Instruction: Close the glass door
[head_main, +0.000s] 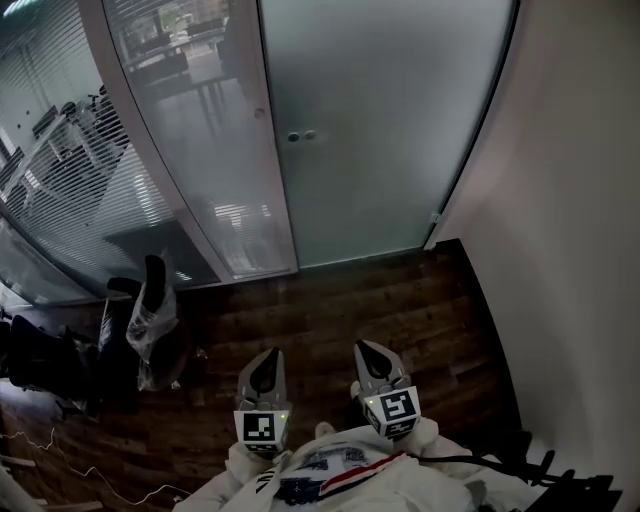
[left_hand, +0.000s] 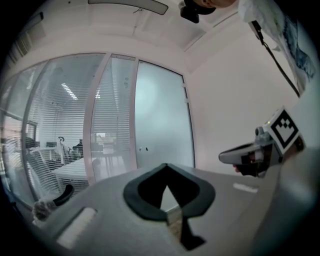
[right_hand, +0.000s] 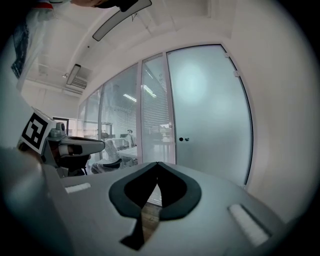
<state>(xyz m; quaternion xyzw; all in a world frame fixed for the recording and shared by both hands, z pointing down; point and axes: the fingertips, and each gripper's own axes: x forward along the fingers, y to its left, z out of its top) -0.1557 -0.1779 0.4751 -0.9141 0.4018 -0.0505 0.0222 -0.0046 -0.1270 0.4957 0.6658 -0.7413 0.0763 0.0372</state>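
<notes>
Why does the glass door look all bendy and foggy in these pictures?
Head view: the wide lens bows the frosted glass door, and the wooden floor looks dark. Left gripper view: round fisheye picture with black corners. Right gripper view: same bulge, plus a soft bright glow on the glass. The fogginess is frosting, not blur.

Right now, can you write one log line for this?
stage: facing door | left gripper: shut, empty | right gripper: shut, empty | door: not touched

The tall frosted glass door (head_main: 380, 120) runs past the head view's top edge. Its two small dark fittings (head_main: 301, 135) are too small to identify.
</notes>
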